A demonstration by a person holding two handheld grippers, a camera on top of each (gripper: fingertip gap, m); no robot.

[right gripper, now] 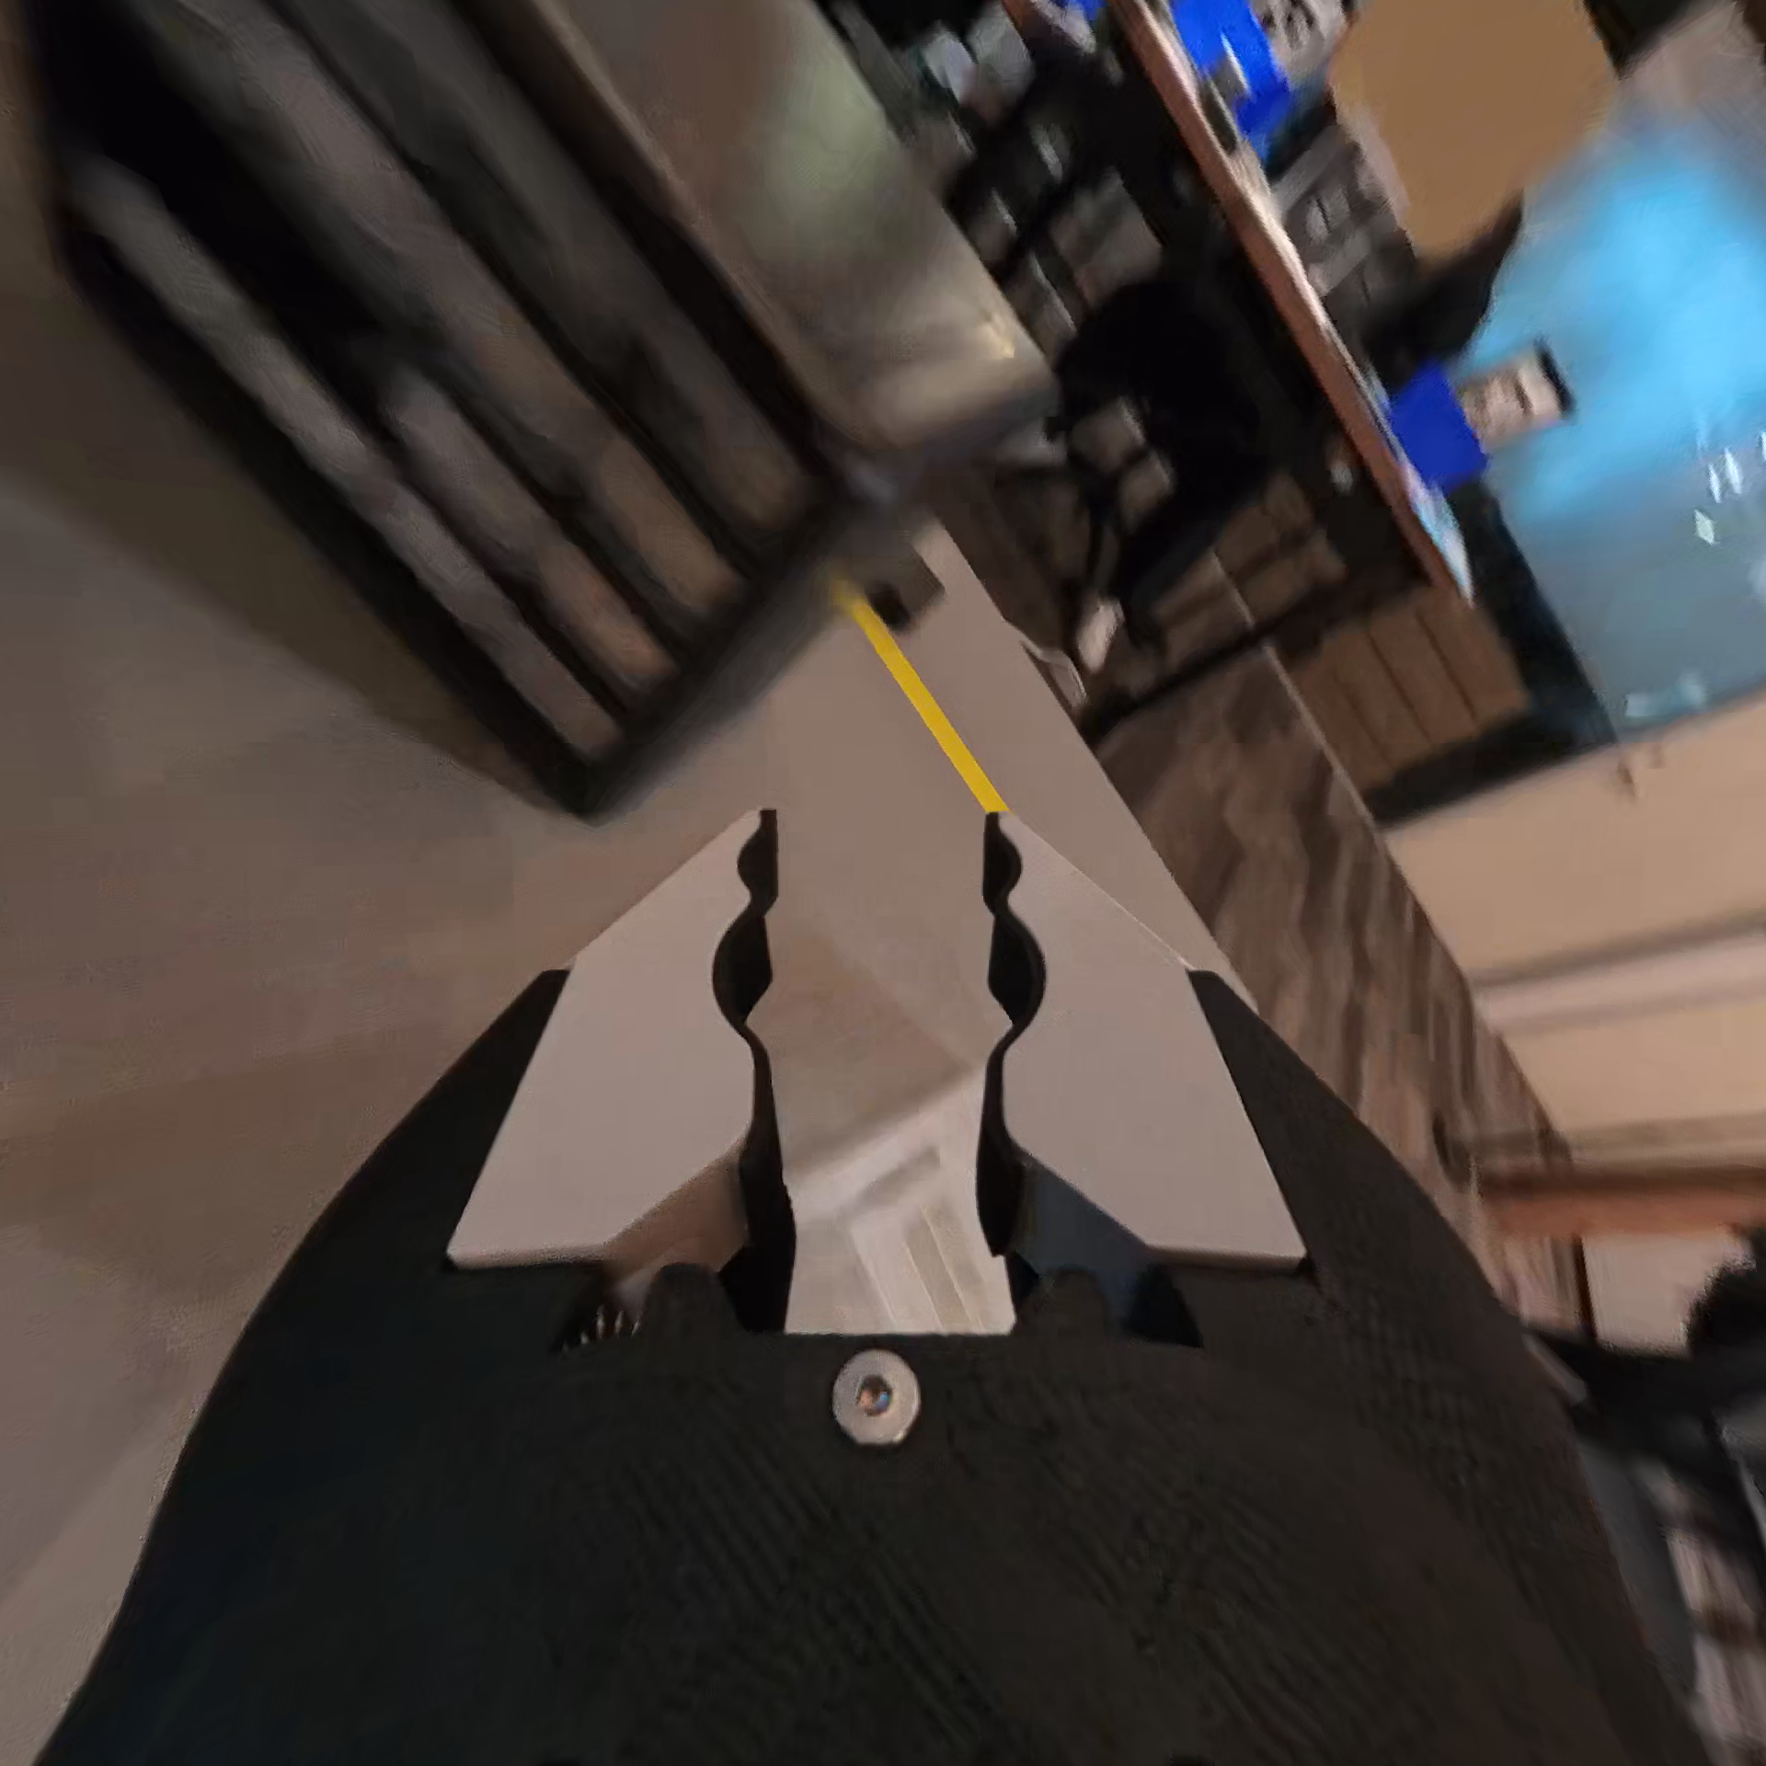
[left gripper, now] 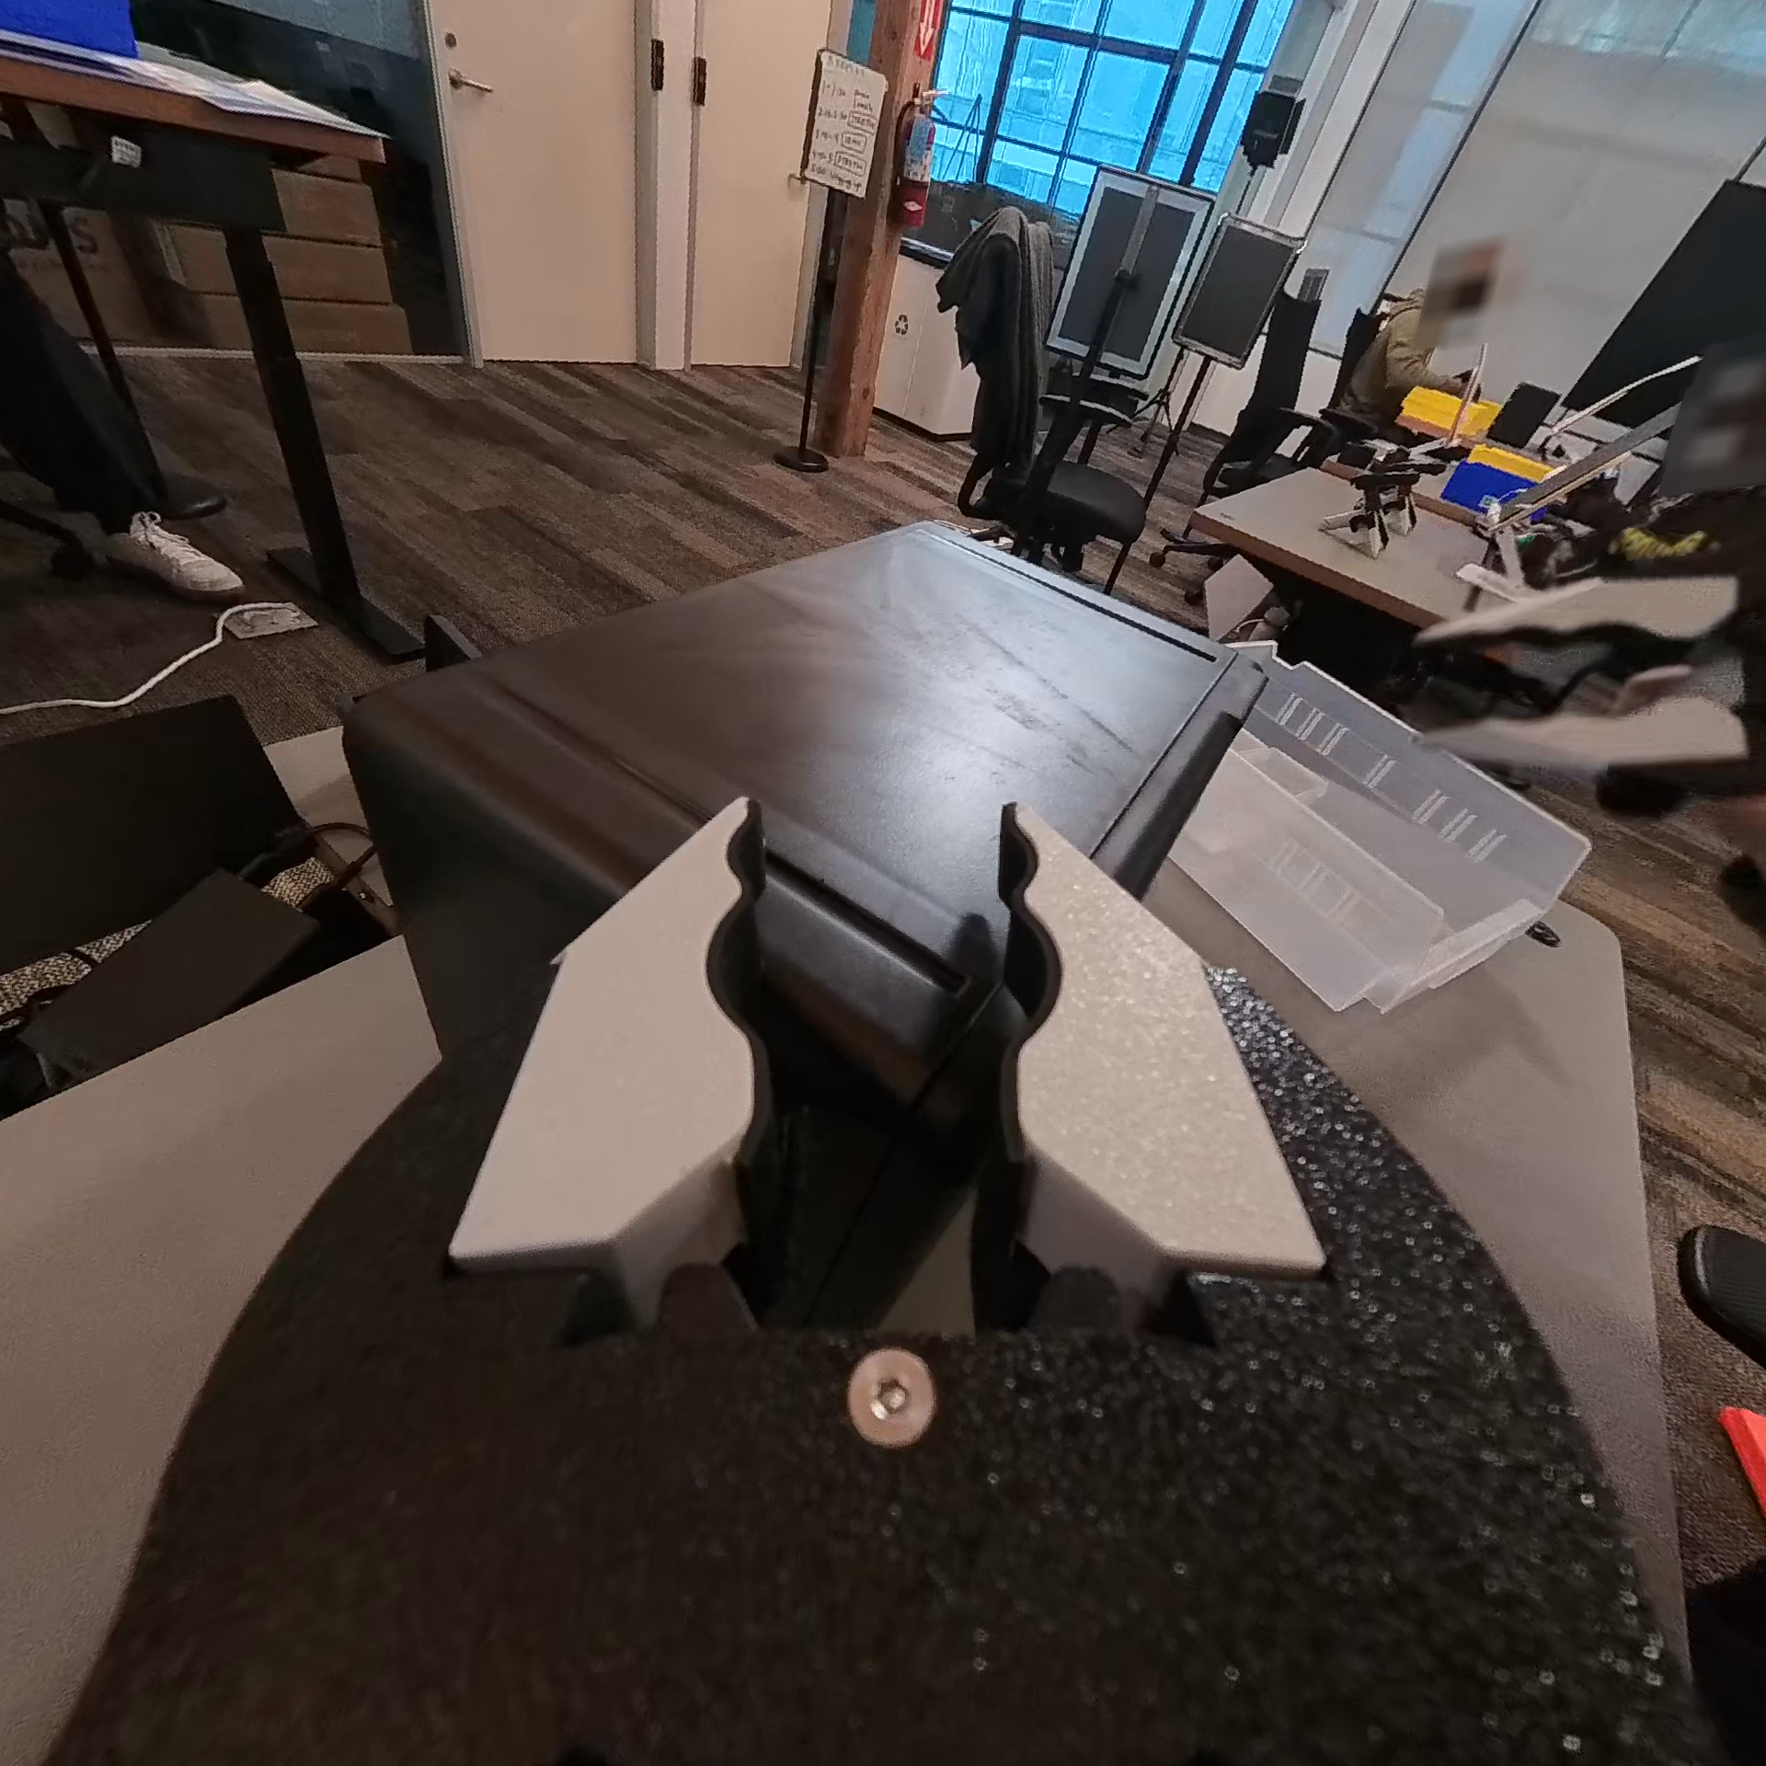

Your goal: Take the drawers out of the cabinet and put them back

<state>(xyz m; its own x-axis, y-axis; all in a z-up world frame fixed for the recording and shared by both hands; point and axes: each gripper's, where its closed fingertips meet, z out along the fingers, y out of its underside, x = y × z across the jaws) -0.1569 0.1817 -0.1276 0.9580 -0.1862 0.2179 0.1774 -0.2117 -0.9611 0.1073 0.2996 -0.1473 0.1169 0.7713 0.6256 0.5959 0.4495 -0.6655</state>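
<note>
Pressing down on the near top edge of the black cabinet [left gripper: 764, 726], the left gripper [left gripper: 881, 831] is sitting with its fingers spread, the cabinet's rim lying between them, nothing clamped. Off to its right, a clear plastic drawer [left gripper: 1357, 860] is resting on the grey table [left gripper: 172, 1195], just beside the cabinet. Beyond that, the right gripper [right gripper: 879, 822] is hanging in the air with jaws parted and empty, the blurred cabinet front ahead to its left.
</note>
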